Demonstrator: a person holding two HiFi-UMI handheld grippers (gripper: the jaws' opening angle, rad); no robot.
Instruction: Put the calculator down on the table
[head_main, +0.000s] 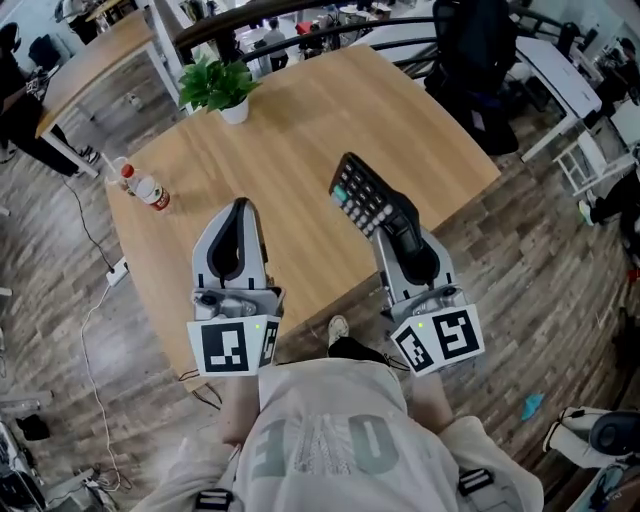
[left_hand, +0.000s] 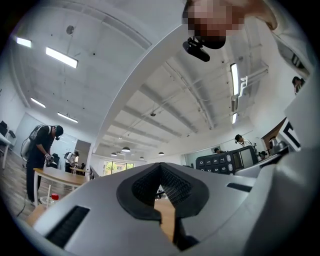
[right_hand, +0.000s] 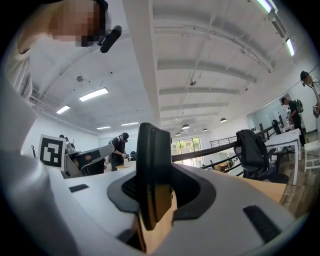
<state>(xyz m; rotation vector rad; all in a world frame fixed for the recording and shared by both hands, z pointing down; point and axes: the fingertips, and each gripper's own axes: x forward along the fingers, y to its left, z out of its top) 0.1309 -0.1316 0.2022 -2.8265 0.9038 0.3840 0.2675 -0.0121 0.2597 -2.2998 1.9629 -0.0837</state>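
Note:
My right gripper (head_main: 401, 222) is shut on the near end of a black calculator (head_main: 366, 194). The calculator sticks out away from me over the near right part of the round wooden table (head_main: 300, 130), its keys facing up. The right gripper view shows the calculator (right_hand: 152, 175) edge-on between the pads. My left gripper (head_main: 240, 207) hangs over the table's near left part, its jaws together with nothing in them. Past the dark pads (left_hand: 175, 187) of the left gripper, the calculator (left_hand: 227, 162) shows at the right.
A potted green plant (head_main: 222, 88) stands at the table's far left. A red-capped bottle (head_main: 150, 190) and a clear cup (head_main: 120, 166) sit at its left edge. A black office chair (head_main: 480, 60) stands beyond the table's far right. A power strip (head_main: 116, 272) lies on the floor at the left.

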